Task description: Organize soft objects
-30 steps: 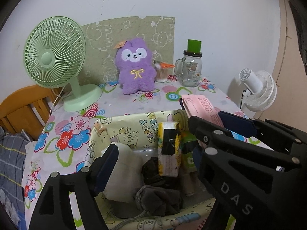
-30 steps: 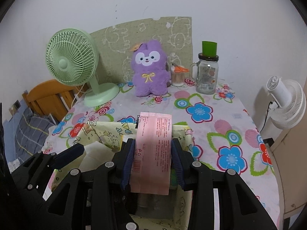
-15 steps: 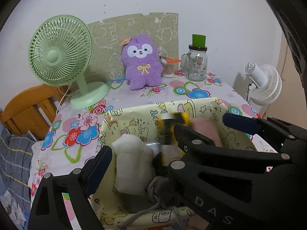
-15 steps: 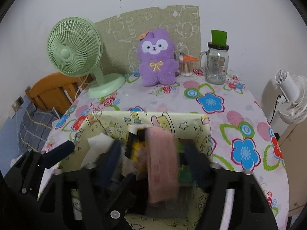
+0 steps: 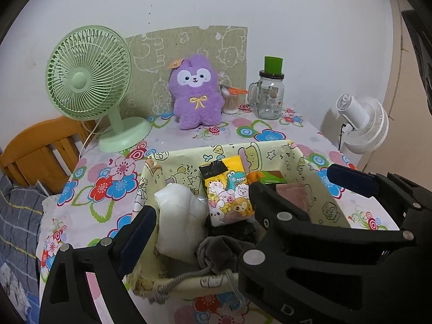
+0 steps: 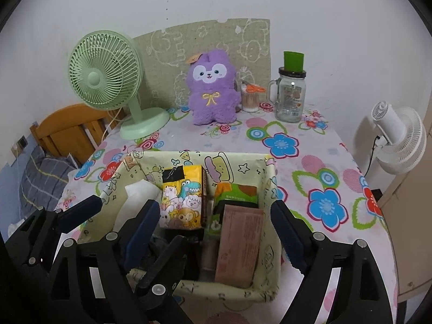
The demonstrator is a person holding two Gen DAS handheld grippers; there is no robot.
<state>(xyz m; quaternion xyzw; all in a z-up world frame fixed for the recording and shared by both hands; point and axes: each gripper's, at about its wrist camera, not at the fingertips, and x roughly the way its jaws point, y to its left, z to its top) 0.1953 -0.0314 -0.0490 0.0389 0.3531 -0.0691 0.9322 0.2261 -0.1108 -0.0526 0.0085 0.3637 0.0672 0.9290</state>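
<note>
While the pink packet (image 6: 240, 240) is lying inside the fabric basket (image 6: 270, 178), both the right gripper (image 6: 213, 226) and left gripper (image 5: 237, 186) are being held wide, empty; only the purple plush (image 6: 212, 86) is being left outside

The black left tool (image 5: 198, 228) covers the bottom of the soft yellow cartoon-print cloth basket (image 6: 266, 178). The pink paper packet (image 6: 239, 243) is mostly hidden in the left view. The small words on it are too tiny to read. The orange wooden chair (image 5: 35, 151) is cut off by the edge.
</note>
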